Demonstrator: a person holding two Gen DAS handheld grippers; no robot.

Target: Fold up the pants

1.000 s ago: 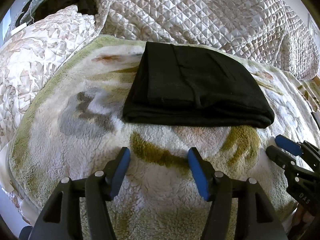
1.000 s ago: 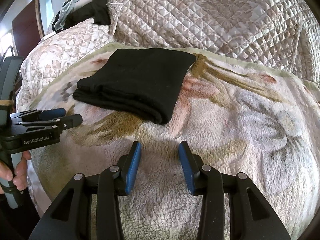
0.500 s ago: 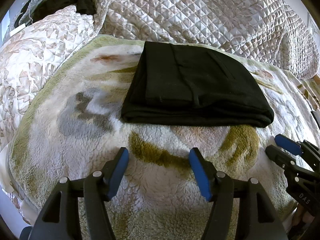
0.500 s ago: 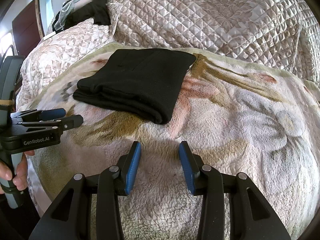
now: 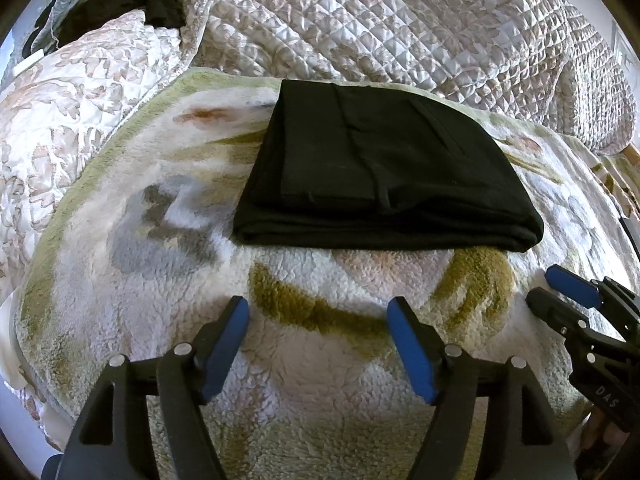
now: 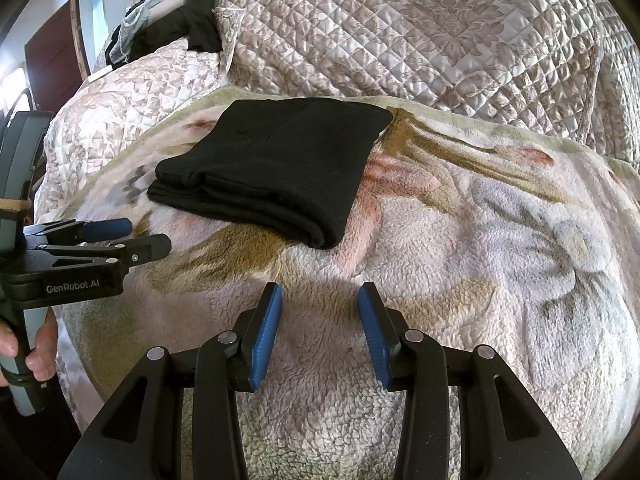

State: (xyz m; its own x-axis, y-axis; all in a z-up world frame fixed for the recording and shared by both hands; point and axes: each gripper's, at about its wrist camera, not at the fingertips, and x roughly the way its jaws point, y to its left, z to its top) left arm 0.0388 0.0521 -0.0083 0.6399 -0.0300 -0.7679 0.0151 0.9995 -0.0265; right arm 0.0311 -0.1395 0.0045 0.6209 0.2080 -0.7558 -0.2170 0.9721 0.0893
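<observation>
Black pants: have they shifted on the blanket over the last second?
No. The black pants lie folded over the same brown streak of the blanket.

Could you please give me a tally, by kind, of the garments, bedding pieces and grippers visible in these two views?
Folded black pants: 1
Dark clothes pile at the back: 1
Fleece floral blanket: 1
Quilted bedspread: 1
Grippers: 2, the left gripper and the right gripper, both open and empty
Total: 6
</observation>
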